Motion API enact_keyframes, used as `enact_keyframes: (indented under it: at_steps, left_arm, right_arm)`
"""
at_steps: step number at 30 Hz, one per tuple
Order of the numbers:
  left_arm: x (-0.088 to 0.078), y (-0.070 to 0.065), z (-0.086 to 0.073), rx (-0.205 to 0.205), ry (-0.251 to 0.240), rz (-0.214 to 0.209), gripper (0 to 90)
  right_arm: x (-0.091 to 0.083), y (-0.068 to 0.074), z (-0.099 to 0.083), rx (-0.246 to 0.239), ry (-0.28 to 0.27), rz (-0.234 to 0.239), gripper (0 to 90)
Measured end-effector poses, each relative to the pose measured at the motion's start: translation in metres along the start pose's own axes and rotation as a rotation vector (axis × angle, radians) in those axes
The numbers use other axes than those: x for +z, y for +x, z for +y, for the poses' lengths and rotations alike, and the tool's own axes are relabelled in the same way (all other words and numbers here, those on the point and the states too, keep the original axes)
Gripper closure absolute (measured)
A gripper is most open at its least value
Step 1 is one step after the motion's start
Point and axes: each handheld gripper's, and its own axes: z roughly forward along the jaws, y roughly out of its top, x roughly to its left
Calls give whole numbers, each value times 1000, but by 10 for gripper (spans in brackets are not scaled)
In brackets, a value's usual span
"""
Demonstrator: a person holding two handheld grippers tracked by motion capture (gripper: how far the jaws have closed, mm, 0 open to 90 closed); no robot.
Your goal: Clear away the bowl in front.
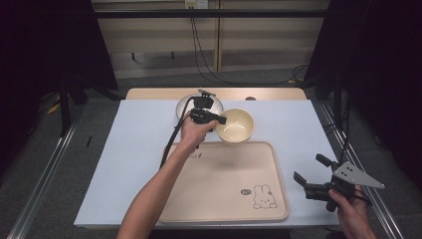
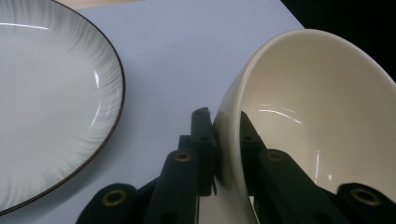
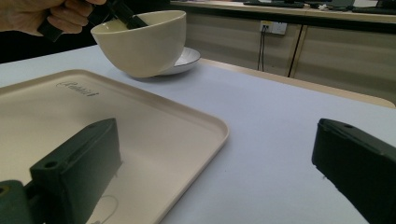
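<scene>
The left gripper [image 1: 217, 119] pinches the rim of a glossy cream ceramic bowl [image 1: 236, 125], tilting it; the right gripper [image 1: 309, 175] is spread, empty. Likely heavy, slick and breakable, so a deep rim hold suits

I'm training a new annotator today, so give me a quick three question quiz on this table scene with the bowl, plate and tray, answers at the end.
1. True or false: the left gripper is clamped on the rim of the cream bowl.
2. What lies beside the bowl, at the table's far edge: A) a cup, B) a white plate with a dark rim, C) a spoon?
3. Fill in: the right gripper hangs open beside the beige ____.

Key
1. True; one jaw sits inside the wall, one outside, and the bowl is tilted.
2. B
3. tray
</scene>
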Motion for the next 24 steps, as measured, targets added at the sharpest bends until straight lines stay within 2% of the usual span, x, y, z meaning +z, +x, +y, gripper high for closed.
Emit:
enact_keyframes:
  at_steps: [10,16,18,24]
  left_arm:
    - [14,-17,-2,21,26,-35,826]
    - [27,-29,-5,30,49,-61,826]
    - [31,-32,-5,49,66,-62,826]
    - [46,-38,-9,55,94,-74,826]
  right_arm:
    - [0,0,0,-1,-3,3,10]
    - [0,0,0,-1,-4,1,10]
    - [0,0,0,-2,-4,1,10]
    - [0,0,0,-1,-3,2,10]
